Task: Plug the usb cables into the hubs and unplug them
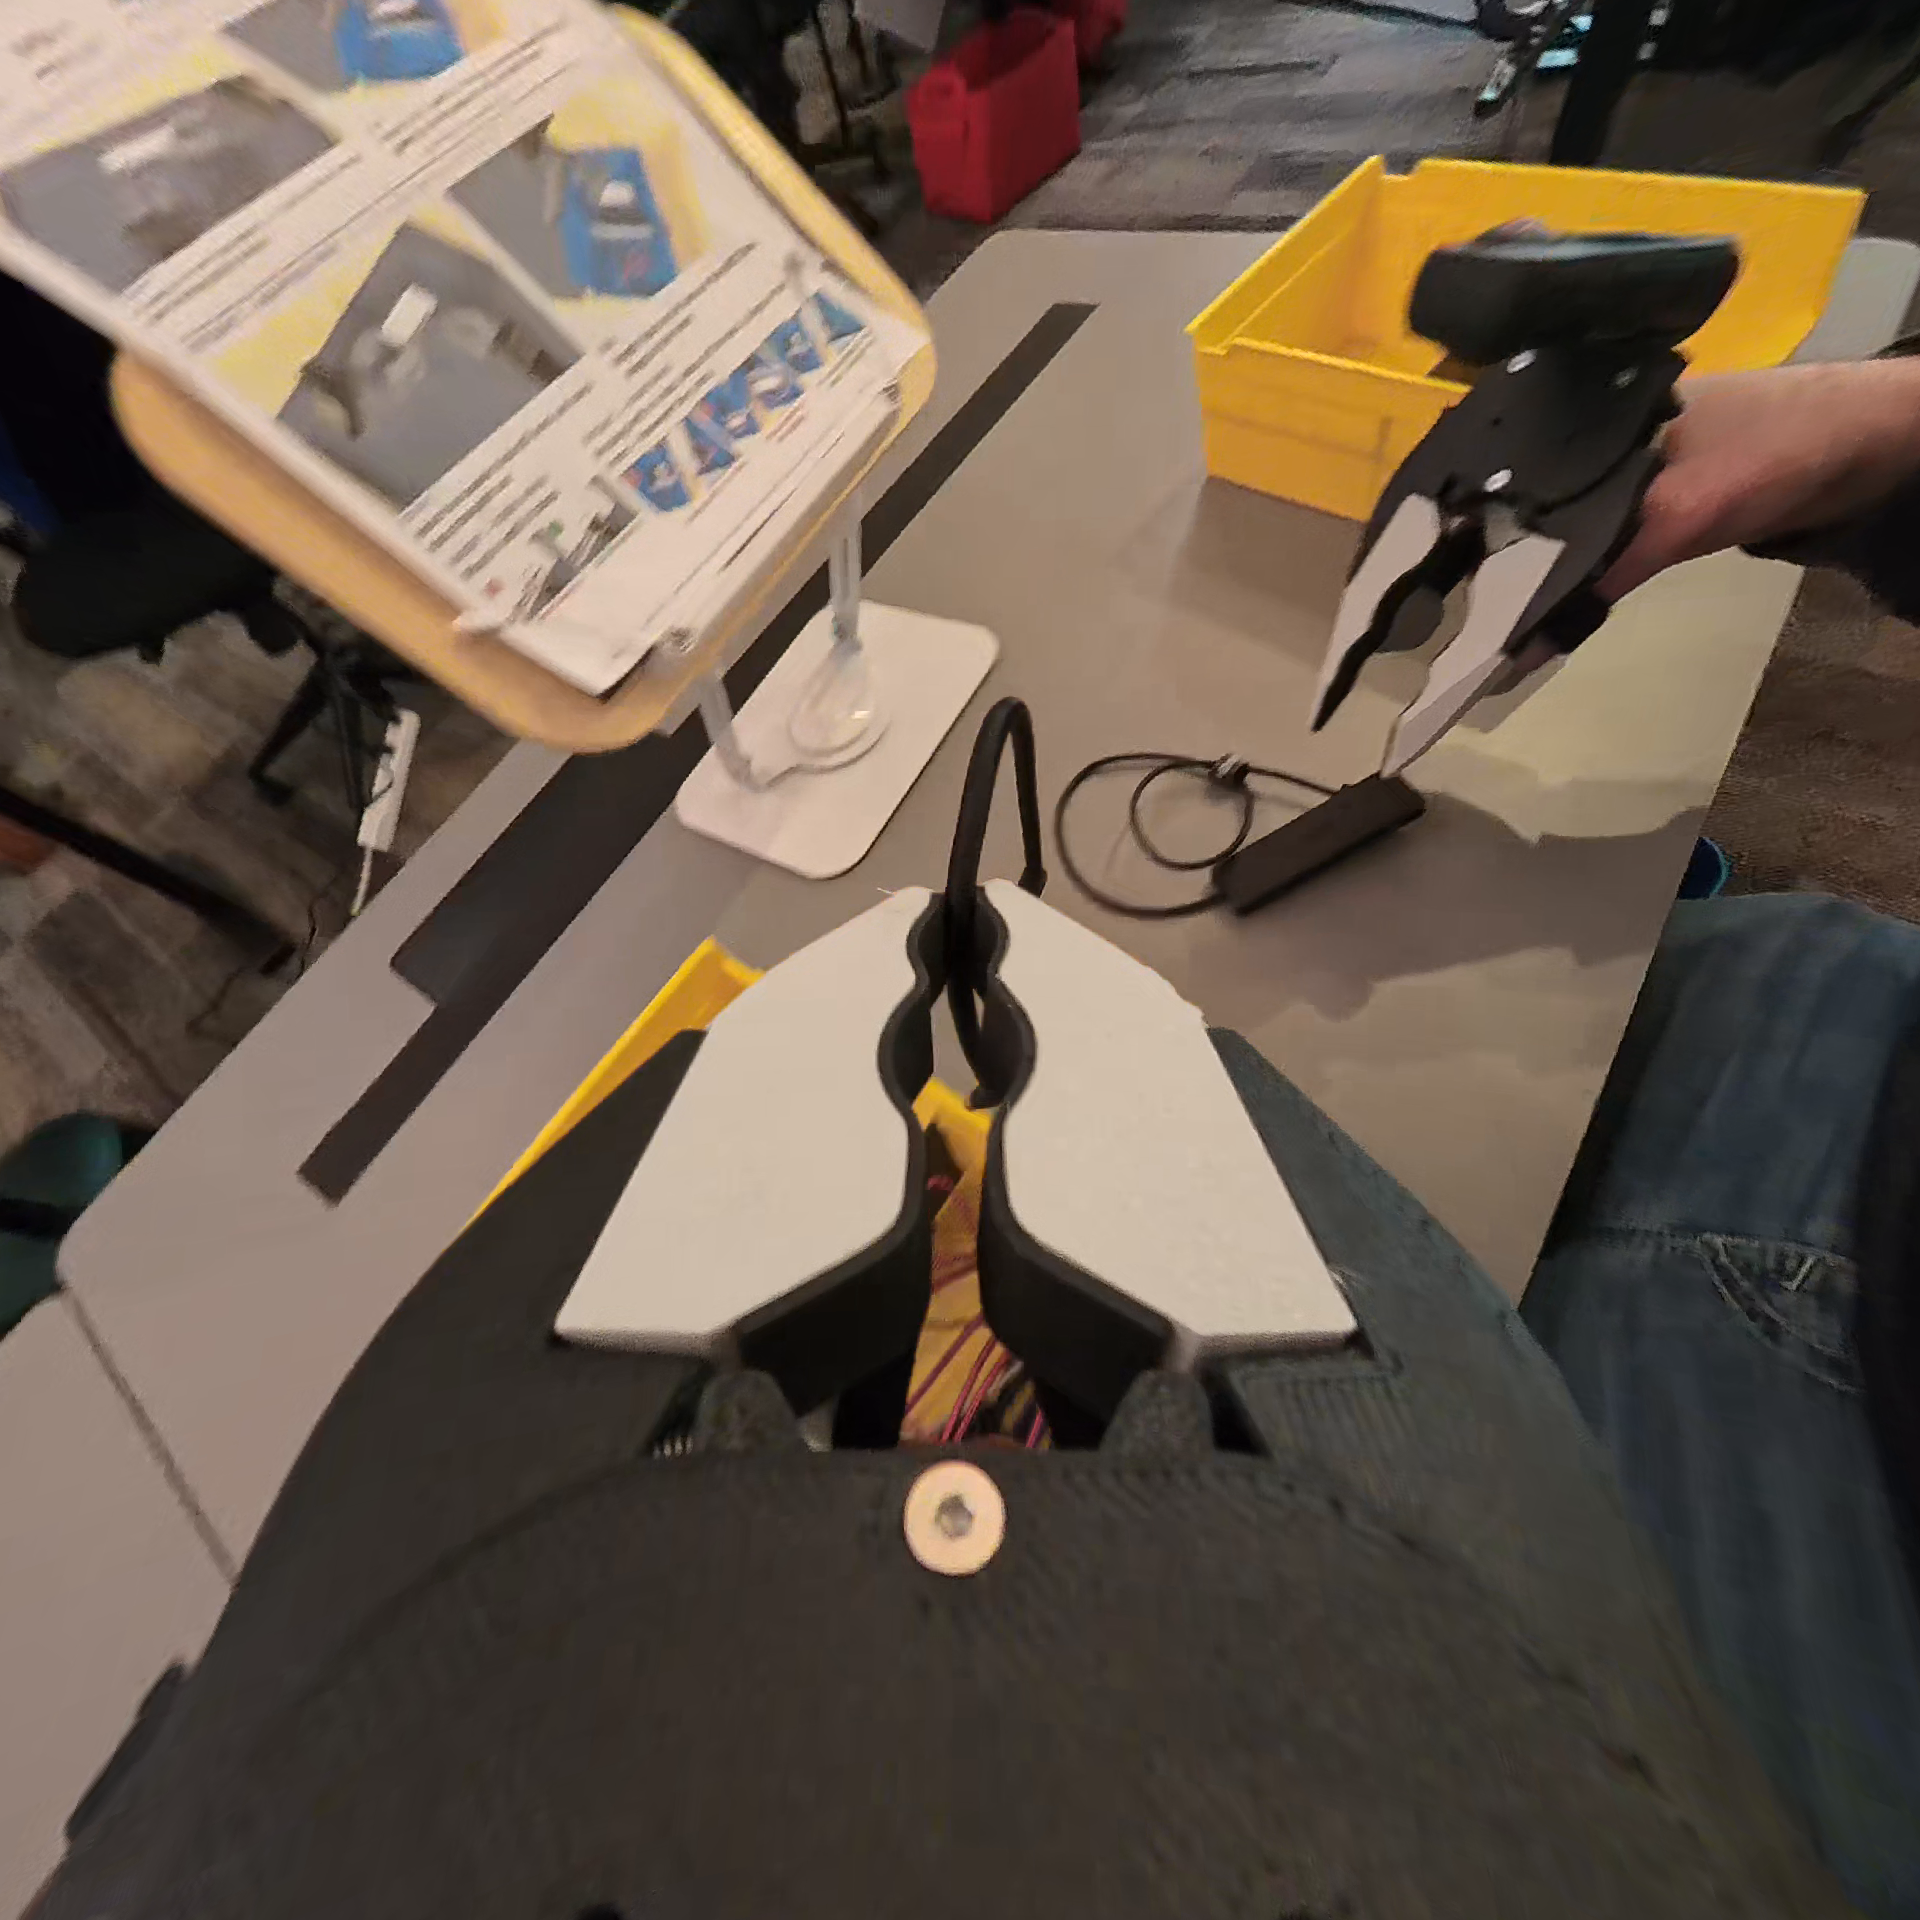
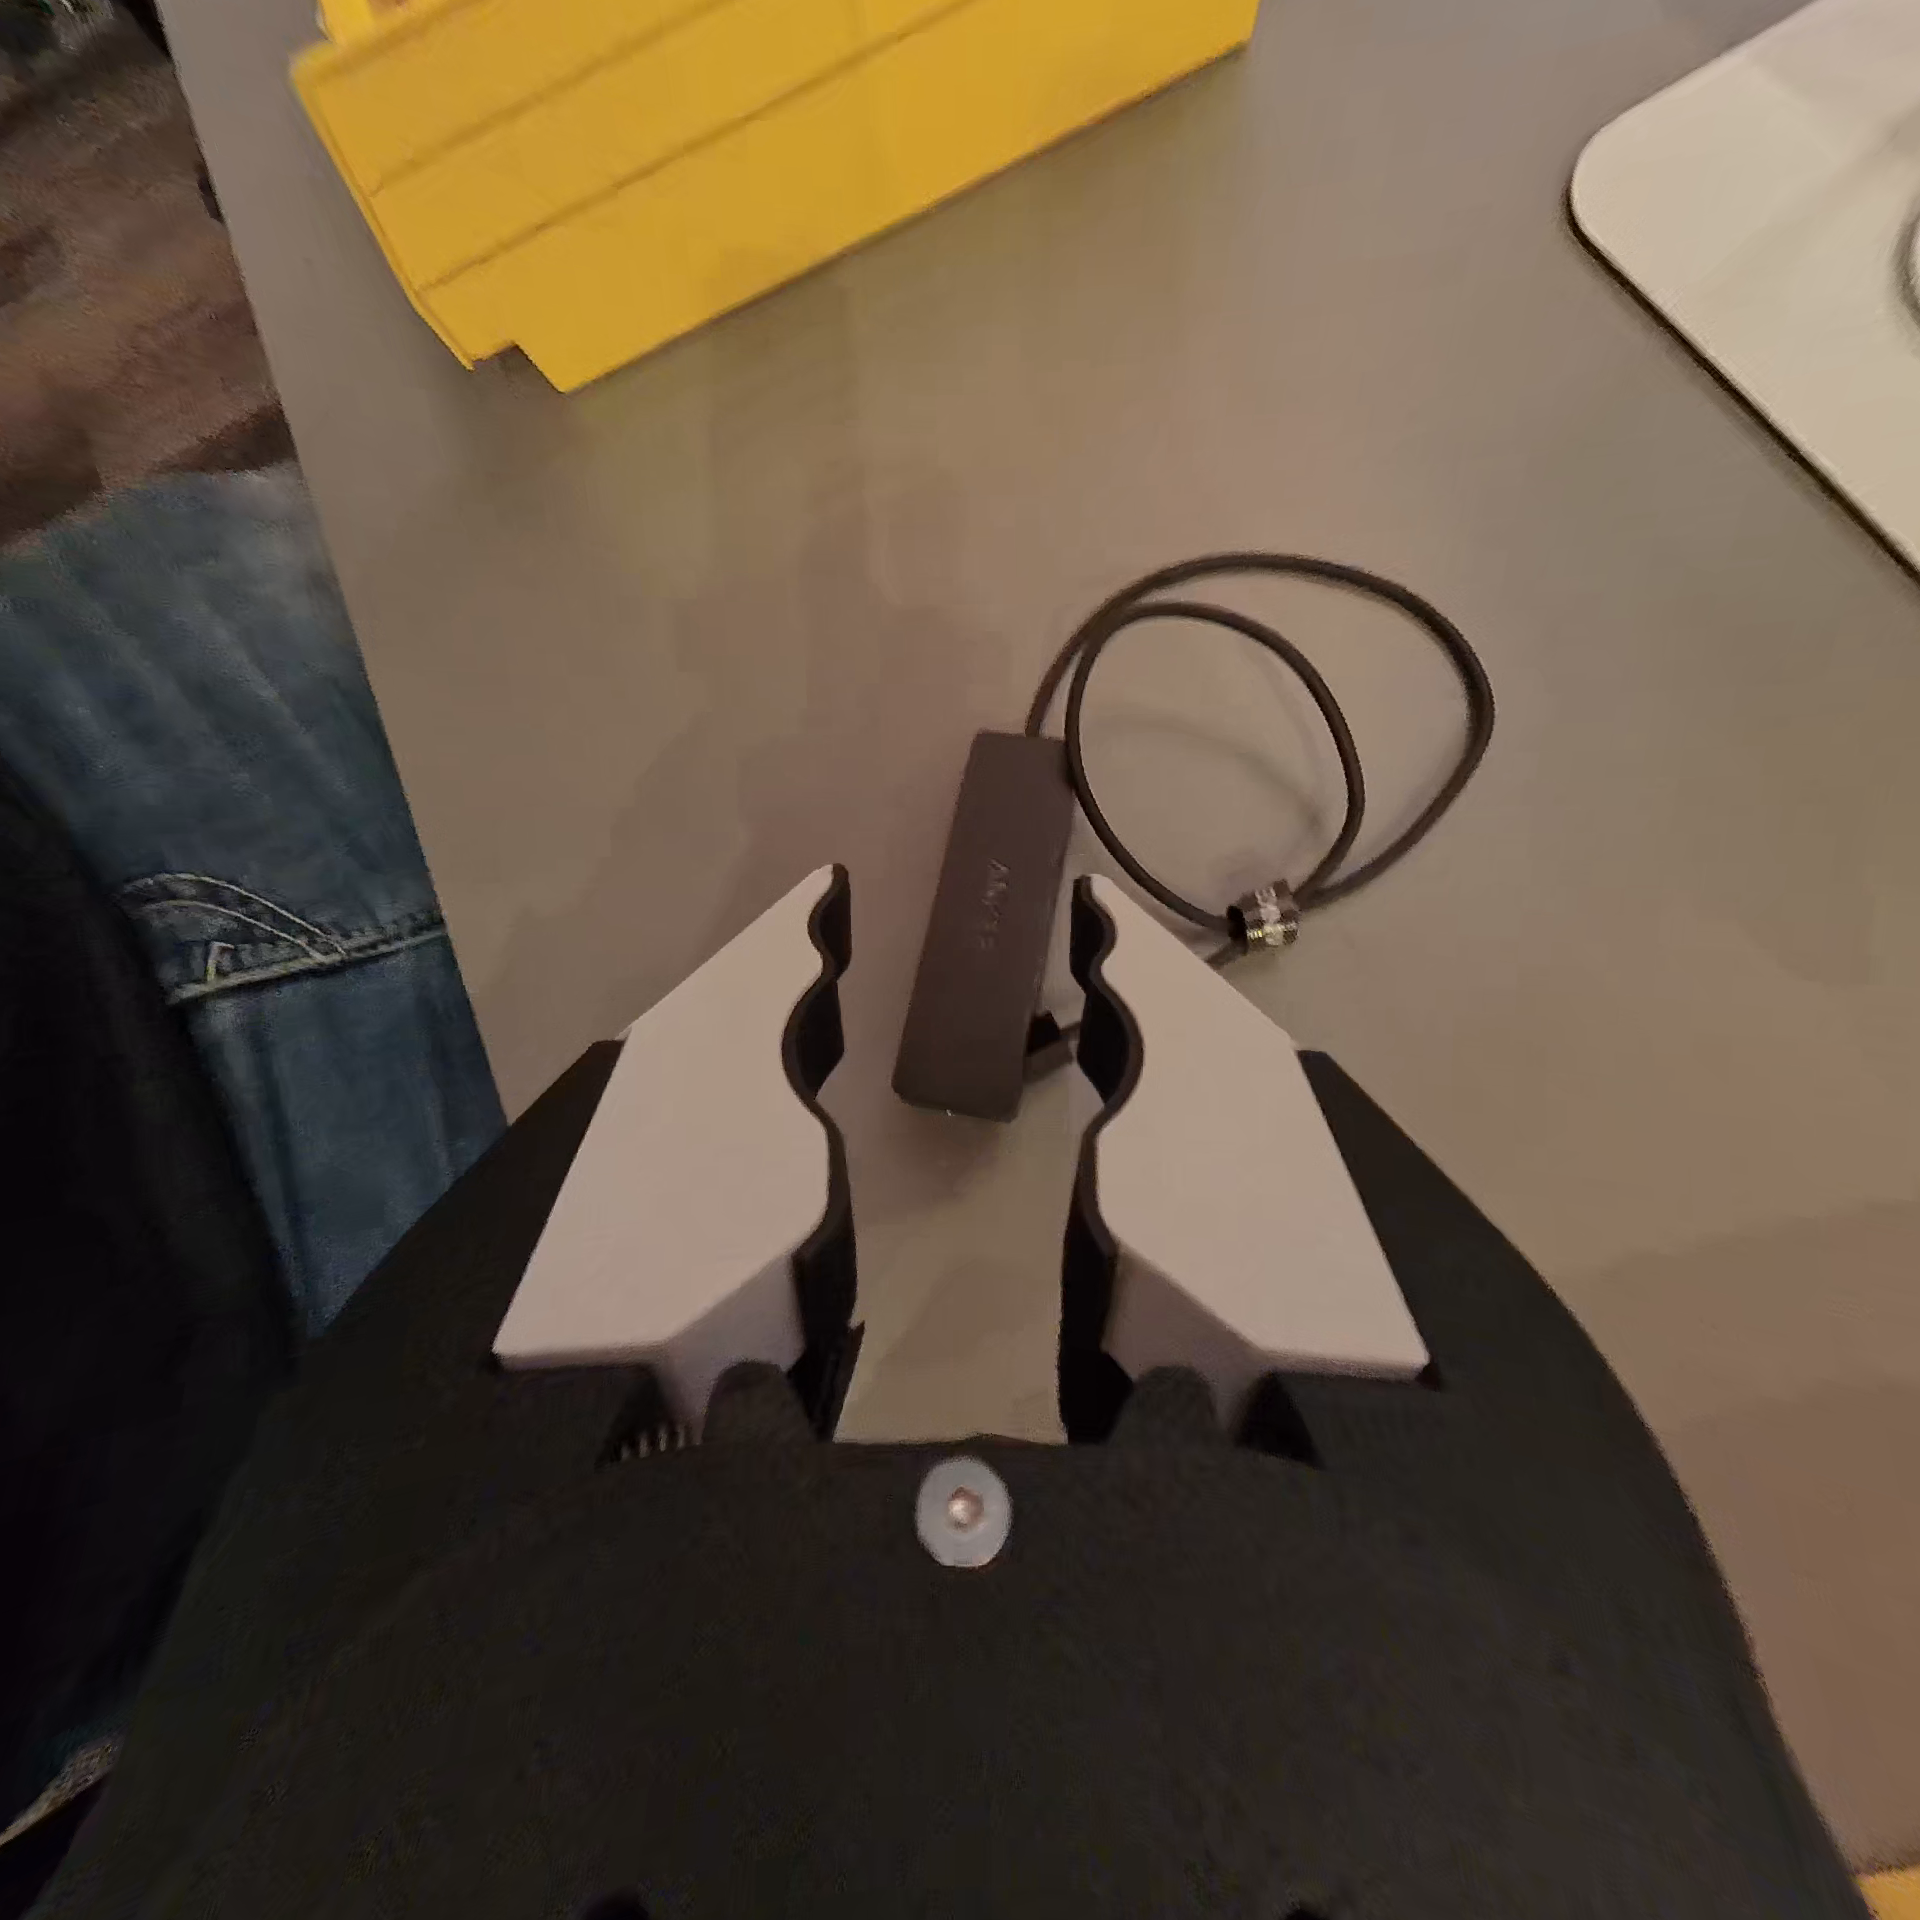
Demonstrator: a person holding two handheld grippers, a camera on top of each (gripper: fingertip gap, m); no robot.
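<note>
**Cable in hand, hub waiting on the table**

Your left claw (image 1: 961, 935) is clenched on a black usb cable (image 1: 997, 790), which arcs up in a stiff loop past the tips; the plug end isn't visible, so can't tell how it's oriented. Your right claw (image 2: 961, 935) is released, jaws apart, hovering over the black hub (image 2: 982, 935), which lies flat on the table (image 2: 727, 623) w/ its own thin lead (image 2: 1351, 707) coiled beside it and held by a small metal ring.

Judging by looks, the hub is light, smooth plastic, so it'll prob skate on the slick grey top when you push a plug in. Pinch it across the narrow sides, mid-body, clear of the ports. The cable is springy; hold it close to the plug or it'll flex away.

Around you: a yellow bin (image 2: 779, 177) beyond the hub, another under your left claw, a white stand base (image 1: 842, 738) holding an instruction board, cluttered carpeted room behind
</note>
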